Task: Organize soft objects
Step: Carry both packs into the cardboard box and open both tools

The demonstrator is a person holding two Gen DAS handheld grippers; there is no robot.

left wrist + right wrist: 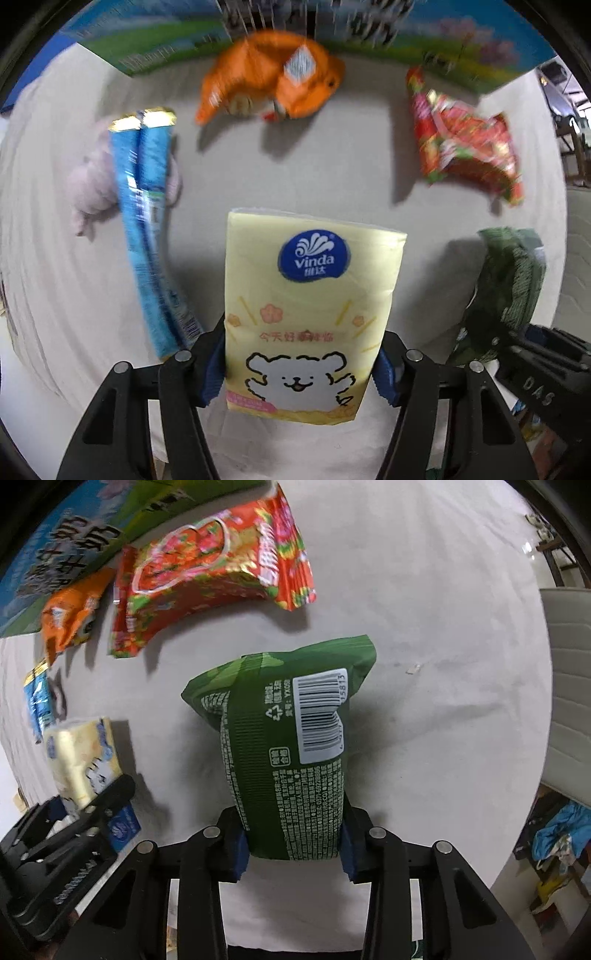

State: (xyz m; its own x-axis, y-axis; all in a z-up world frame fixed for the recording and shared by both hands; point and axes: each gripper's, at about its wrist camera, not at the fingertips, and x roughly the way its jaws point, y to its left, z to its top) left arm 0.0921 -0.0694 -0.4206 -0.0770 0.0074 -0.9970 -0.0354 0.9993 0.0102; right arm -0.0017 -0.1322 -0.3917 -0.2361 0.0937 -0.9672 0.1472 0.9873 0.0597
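Note:
My left gripper (301, 363) is shut on a yellow Vinda tissue pack (310, 295) and holds it above the white cloth. My right gripper (293, 840) is shut on a green snack bag (288, 734), barcode side up. In the left wrist view the green bag (517, 273) and right gripper show at the right. In the right wrist view the tissue pack (81, 757) and left gripper show at the left. On the cloth lie an orange bag (269, 74), a red snack bag (465, 140), a blue packet (147, 221) and a pink plush (92, 177).
A large printed box (147, 48) with green and blue artwork stands along the far edge of the cloth-covered table (424, 609). A white padded chair (569, 686) is at the right. Clutter lies on the floor at the lower right (554, 842).

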